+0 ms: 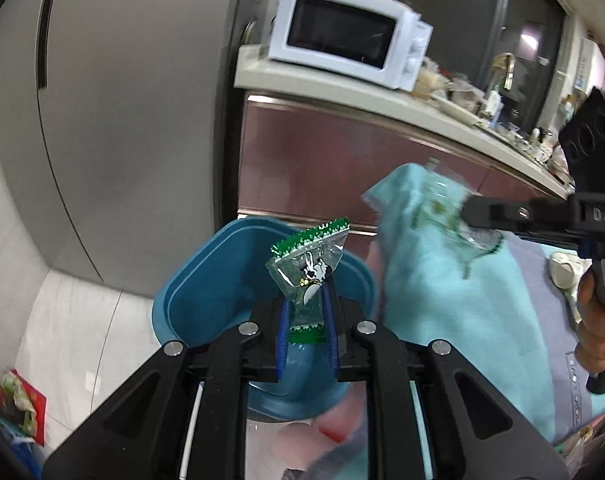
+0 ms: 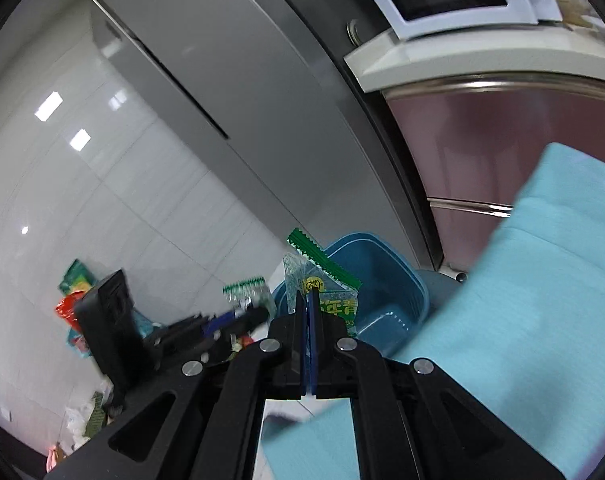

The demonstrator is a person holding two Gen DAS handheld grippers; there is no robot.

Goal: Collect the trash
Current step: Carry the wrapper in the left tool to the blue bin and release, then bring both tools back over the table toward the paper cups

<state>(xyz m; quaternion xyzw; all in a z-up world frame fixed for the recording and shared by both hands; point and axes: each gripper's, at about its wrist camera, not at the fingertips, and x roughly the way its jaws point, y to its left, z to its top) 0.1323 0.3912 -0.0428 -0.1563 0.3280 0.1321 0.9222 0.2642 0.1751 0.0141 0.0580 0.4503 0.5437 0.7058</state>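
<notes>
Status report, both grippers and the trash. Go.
Left gripper shut on a green-edged wrapper. Right gripper shut on a second wrapper. Blue bin just ahead, open. Nothing in the way.

your way to the blue bin [image 1: 206, 280] is open from above: its mouth is bare and nothing stands over it. on its right the teal cloth [image 1: 442, 280] hangs close to the rim, and behind it the fridge [image 1: 122, 120] and pink cabinet [image 1: 322, 160] wall off the far side. left of the bin, bare floor [image 1: 82, 320] runs out to a heap of wrappers [image 2: 76, 296].
</notes>
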